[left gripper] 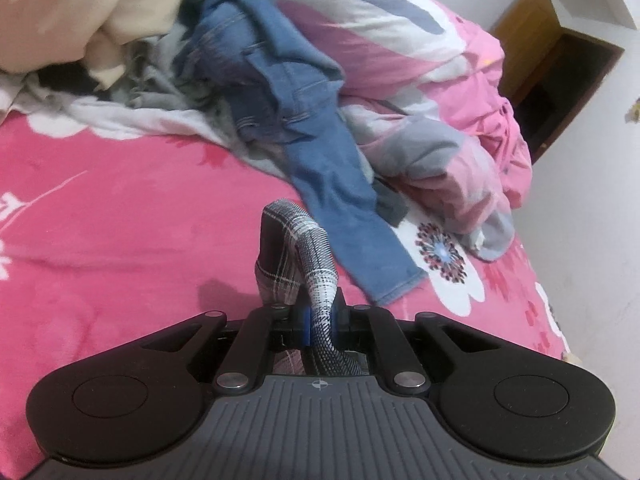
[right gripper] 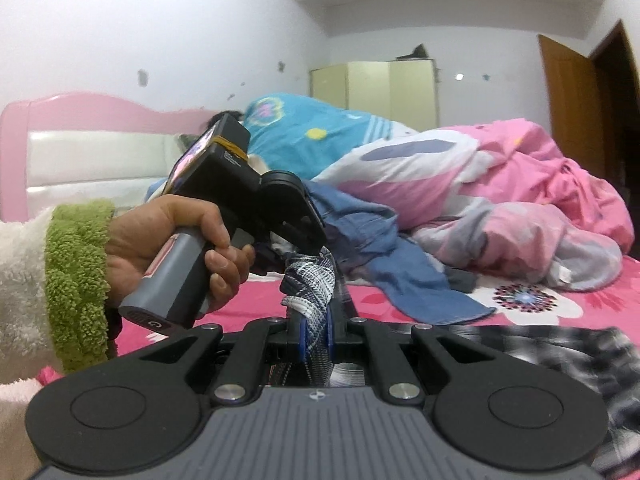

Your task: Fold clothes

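Closest in, both grippers are clamped on the same plaid garment point(left gripper: 316, 264). In the left wrist view, the left gripper point(left gripper: 319, 322) has its jaws drawn nearly together, with a rolled strip of the black-and-white checked cloth pinched between the blue pads and arching up and forward from them. In the right wrist view, the right gripper point(right gripper: 316, 332) is likewise narrowed onto a bunched fold of that cloth, and more of the garment lies blurred at the lower right edge.

Just beyond the right gripper's fingertips, a hand point(right gripper: 168, 240) in a fluffy white sleeve with a green cuff point(right gripper: 76, 280) grips the handle of the other gripper, whose jaws meet the cloth from above.

Under both tools spreads a pink bedspread point(left gripper: 120, 208) printed with white flowers. Farther on, a pair of blue jeans point(left gripper: 304, 128) lies crumpled, one leg stretched towards the grippers. Behind them sit a cream garment point(left gripper: 88, 8), a grey one point(left gripper: 160, 92), and a heaped pink and white duvet point(left gripper: 420, 80). At the back stand a pink headboard point(right gripper: 80, 120), a pale wardrobe point(right gripper: 372, 92) and a brown door point(right gripper: 568, 96).
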